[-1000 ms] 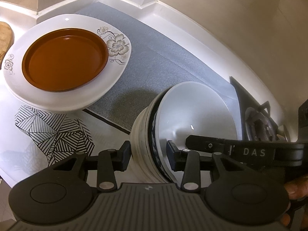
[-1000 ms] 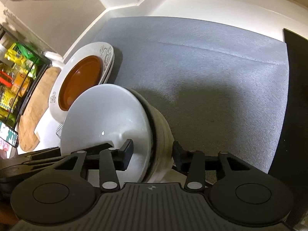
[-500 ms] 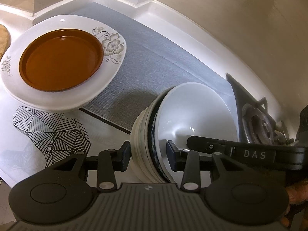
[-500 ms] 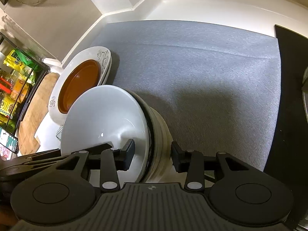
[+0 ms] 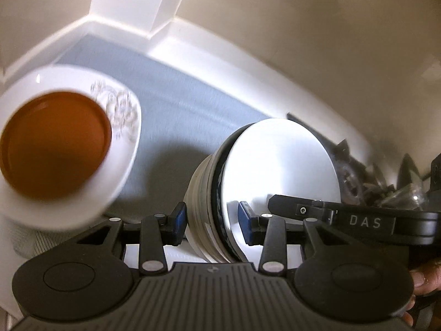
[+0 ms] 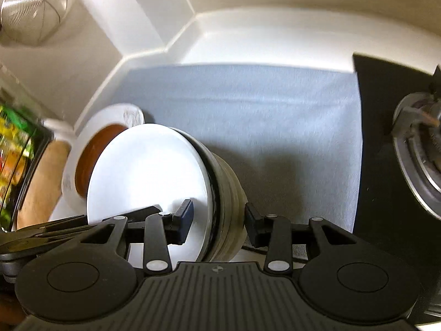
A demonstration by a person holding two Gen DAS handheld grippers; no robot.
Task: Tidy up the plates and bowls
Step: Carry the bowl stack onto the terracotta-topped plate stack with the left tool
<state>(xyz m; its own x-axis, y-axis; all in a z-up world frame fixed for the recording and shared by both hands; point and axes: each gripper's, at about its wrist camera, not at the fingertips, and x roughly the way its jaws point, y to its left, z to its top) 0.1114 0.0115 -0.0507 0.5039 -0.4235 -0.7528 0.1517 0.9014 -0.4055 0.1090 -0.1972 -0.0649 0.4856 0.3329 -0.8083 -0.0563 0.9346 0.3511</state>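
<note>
A stack of nested bowls (image 5: 281,165), white inside with cream outer walls, hangs tilted above the counter between both grippers. My left gripper (image 5: 212,220) is shut on the stack's rim, one pad inside the top bowl and one on the outer wall. From the opposite side my right gripper (image 6: 219,218) is shut on the same stack of bowls (image 6: 148,173) in the same way. A brown plate (image 5: 55,146) rests in a white floral plate (image 5: 126,162) to the left, on the edge of the grey mat (image 5: 179,110). Both views are motion-blurred.
A black stove with a burner (image 6: 419,149) borders the grey mat (image 6: 261,110) on the right. On the left are a wooden board (image 6: 41,187) and a shelf of packets (image 6: 13,143). A wire strainer (image 6: 33,5) hangs on the wall. A person's fingers (image 5: 424,275) show behind the right gripper.
Both grippers have risen with the stack of bowls held between them, and both have tilted. The counter, mat and plates now look farther below. The grips have not changed.
</note>
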